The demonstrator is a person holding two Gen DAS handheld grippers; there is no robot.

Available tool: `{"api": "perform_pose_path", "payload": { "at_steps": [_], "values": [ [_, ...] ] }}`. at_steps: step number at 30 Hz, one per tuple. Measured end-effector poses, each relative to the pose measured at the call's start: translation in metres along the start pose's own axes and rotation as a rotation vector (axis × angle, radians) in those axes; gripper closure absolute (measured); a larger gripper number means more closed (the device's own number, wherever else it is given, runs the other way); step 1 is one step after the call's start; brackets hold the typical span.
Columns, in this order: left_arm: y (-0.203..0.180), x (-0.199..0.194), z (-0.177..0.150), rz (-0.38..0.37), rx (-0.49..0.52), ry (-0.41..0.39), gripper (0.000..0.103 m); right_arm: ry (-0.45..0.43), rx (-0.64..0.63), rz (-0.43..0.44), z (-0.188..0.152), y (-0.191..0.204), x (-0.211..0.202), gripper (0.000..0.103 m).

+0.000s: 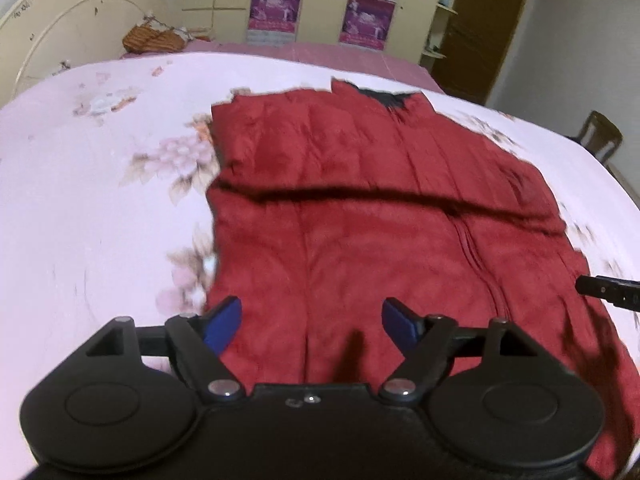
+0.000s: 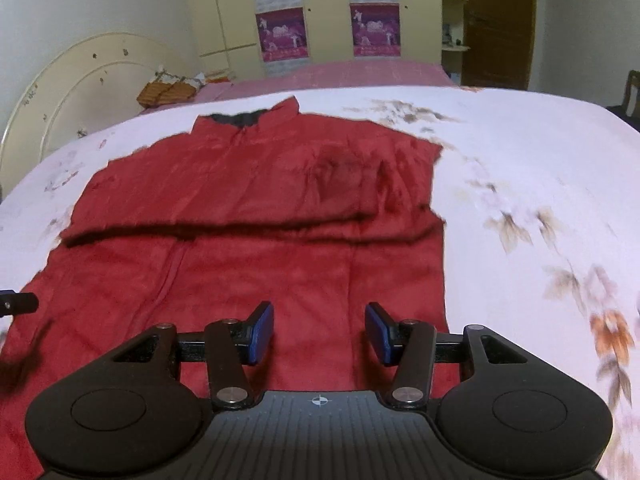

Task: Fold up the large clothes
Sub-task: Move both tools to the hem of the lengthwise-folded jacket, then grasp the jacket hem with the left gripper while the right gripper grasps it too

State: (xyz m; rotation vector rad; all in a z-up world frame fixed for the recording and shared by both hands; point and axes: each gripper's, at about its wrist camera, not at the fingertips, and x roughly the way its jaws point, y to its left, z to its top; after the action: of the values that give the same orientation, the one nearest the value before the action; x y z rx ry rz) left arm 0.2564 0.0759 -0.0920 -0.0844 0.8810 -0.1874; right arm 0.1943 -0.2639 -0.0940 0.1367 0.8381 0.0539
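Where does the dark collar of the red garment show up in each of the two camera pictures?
Left wrist view: the dark collar sits at the top edge of the red fleece garment, right of centre.
Right wrist view: the collar sits at the garment's top, left of centre.
Shared landmark: the woven brown basket by the cream headboard.

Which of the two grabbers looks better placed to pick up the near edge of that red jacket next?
Neither clearly, though the right has a slight edge. The left gripper and right gripper both hang open over the near part of the red fleece jacket, but the right is near its side edge. A fold across probably needs both.
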Motion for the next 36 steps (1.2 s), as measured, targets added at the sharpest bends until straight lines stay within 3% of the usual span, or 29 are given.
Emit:
{"api": "perform_pose_path", "payload": {
  "at_steps": [9,12,15,26,32,35,36],
  "values": [
    [0.003,-0.038,-0.055,-0.021,0.043,0.011,0.023,0.034,0.000,-0.028,-0.057,0.016,-0.046,0.052],
    [0.008,-0.051,-0.067,-0.016,0.032,0.007,0.017,0.011,-0.004,-0.061,-0.071,0.019,-0.062,0.013],
    [0.015,-0.061,-0.077,-0.002,0.012,0.008,0.017,-0.017,-0.034,-0.077,-0.081,0.021,-0.078,0.013],
    [0.047,-0.081,-0.111,0.029,-0.040,0.034,0.021,0.019,0.003,-0.173,-0.113,-0.010,-0.100,0.013],
    [0.053,-0.085,-0.123,-0.021,-0.067,0.047,0.031,0.039,0.062,-0.229,-0.128,-0.039,-0.108,0.013],
    [0.050,-0.086,-0.126,-0.077,-0.073,0.065,0.036,0.065,0.120,-0.200,-0.135,-0.047,-0.109,0.013],
    [0.048,-0.086,-0.127,-0.093,-0.071,0.068,0.040,0.068,0.138,-0.186,-0.138,-0.048,-0.110,0.018]
  ]
}}
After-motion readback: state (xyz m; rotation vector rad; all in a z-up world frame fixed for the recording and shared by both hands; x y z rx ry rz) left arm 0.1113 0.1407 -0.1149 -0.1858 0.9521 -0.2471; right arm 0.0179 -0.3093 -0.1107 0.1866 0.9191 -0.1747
